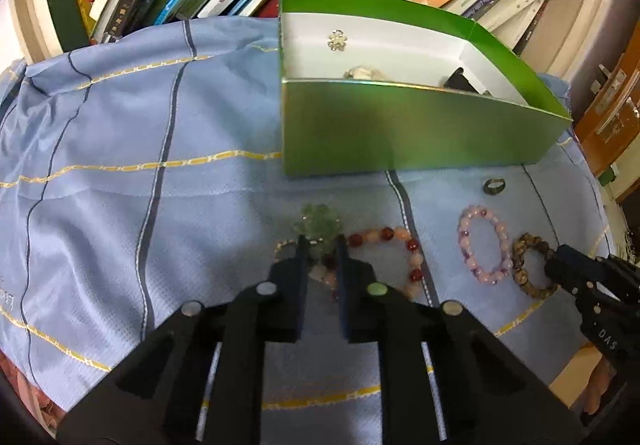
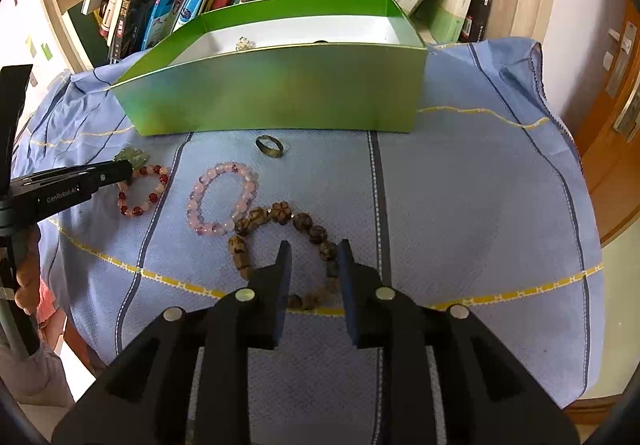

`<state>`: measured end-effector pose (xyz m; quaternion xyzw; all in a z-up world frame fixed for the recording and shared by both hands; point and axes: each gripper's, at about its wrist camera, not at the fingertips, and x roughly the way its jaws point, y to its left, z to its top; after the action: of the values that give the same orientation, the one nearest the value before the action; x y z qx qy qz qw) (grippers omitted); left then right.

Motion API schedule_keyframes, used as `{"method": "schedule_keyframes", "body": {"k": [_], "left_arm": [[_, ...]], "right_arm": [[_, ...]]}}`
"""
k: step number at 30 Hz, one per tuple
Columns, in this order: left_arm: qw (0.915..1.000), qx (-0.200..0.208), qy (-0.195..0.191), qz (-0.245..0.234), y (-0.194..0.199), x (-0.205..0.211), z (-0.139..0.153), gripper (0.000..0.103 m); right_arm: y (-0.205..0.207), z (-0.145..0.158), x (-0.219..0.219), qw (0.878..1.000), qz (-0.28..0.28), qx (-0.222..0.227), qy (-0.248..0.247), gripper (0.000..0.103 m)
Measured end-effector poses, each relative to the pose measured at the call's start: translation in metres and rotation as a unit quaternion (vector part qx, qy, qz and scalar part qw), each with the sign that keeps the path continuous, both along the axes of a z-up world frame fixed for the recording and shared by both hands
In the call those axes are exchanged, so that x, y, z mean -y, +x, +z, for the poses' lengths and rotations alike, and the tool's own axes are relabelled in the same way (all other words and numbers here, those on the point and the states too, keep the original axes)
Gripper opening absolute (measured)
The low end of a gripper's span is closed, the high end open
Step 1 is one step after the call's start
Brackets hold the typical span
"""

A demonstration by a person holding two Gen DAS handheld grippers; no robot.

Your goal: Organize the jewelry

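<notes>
Left gripper (image 1: 320, 245) pinches the green crystal piece (image 1: 318, 223); right gripper (image 2: 312, 249) stands parted over the brown bracelet (image 2: 280, 245).

Pick-up step: lift toward the green box (image 1: 400, 125) at one o'clock; the right must close on the beads.

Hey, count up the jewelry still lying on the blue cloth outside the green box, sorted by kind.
Beaded bracelets: 3 (red and peach bead bracelet, pink bead bracelet, brown carved wooden bead bracelet)
Dark metal ring: 1
Pale green crystal cluster piece: 1
Total: 5
</notes>
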<state>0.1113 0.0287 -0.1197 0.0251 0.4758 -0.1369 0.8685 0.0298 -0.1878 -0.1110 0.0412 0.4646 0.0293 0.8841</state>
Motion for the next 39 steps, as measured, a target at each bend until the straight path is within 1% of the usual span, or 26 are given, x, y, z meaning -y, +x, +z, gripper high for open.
{"method": "schedule_keyframes", "body": {"k": [4,7,8,9,11,12,14,18,19,21,24,28,34,37,38,39], "left_arm": [[0.9998,0.021,0.000,0.002,-0.011,-0.004,0.015,0.012],[0.9986,0.051,0.010,0.008,-0.027,-0.006,0.034,0.012],[0.9982,0.057,0.015,0.012,-0.029,-0.007,0.037,0.012],[0.9976,0.064,0.023,0.017,-0.032,-0.007,0.040,0.012],[0.9965,0.072,0.034,0.024,-0.038,-0.006,0.043,0.012],[0.9962,0.074,0.037,0.027,-0.041,-0.005,0.043,0.012],[0.9963,0.072,0.038,0.028,-0.045,-0.009,0.041,0.016],[0.9970,0.056,0.031,0.043,-0.046,-0.022,0.032,0.032],[0.9972,0.052,0.029,0.047,-0.046,-0.025,0.029,0.034],[0.9974,0.039,0.029,0.053,-0.043,-0.029,0.021,0.035],[0.9982,0.025,0.028,0.048,-0.039,-0.028,0.012,0.036],[0.9990,0.016,0.025,0.035,-0.033,-0.020,0.003,0.036],[0.9993,0.006,0.016,0.032,-0.012,-0.013,0.000,0.036],[0.9993,0.004,0.018,0.033,-0.007,-0.009,-0.003,0.032],[0.9993,0.006,0.018,0.033,-0.007,-0.008,-0.003,0.031],[0.9992,0.008,0.019,0.034,-0.008,-0.008,-0.003,0.031]], "right_arm": [[-0.003,0.005,0.004,1.000,-0.007,0.008,-0.002,0.024],[-0.005,0.010,0.010,1.000,-0.018,0.014,-0.007,0.024],[-0.005,0.011,0.011,1.000,-0.023,0.015,-0.010,0.028],[-0.005,0.012,0.011,0.999,-0.031,0.017,-0.017,0.036],[-0.005,0.012,0.012,0.999,-0.039,0.020,-0.026,0.046],[-0.006,0.013,0.013,0.999,-0.042,0.022,-0.027,0.048],[-0.006,0.013,0.013,0.998,-0.043,0.022,-0.029,0.048],[-0.003,0.010,0.009,0.999,-0.037,0.017,-0.031,0.048],[-0.002,0.009,0.007,0.999,-0.035,0.015,-0.032,0.048],[0.003,0.005,0.003,0.999,-0.032,0.009,-0.031,0.048],[0.006,0.000,-0.002,0.999,-0.029,0.001,-0.029,0.048],[0.007,-0.003,-0.004,0.999,-0.024,-0.003,-0.030,0.048],[0.010,-0.004,0.000,0.999,-0.031,-0.004,-0.030,0.048],[0.011,-0.005,-0.003,0.999,-0.031,-0.001,-0.038,0.047],[0.011,-0.005,-0.004,0.999,-0.028,0.000,-0.041,0.043],[0.011,-0.005,-0.006,0.999,-0.026,0.003,-0.044,0.032]]}}
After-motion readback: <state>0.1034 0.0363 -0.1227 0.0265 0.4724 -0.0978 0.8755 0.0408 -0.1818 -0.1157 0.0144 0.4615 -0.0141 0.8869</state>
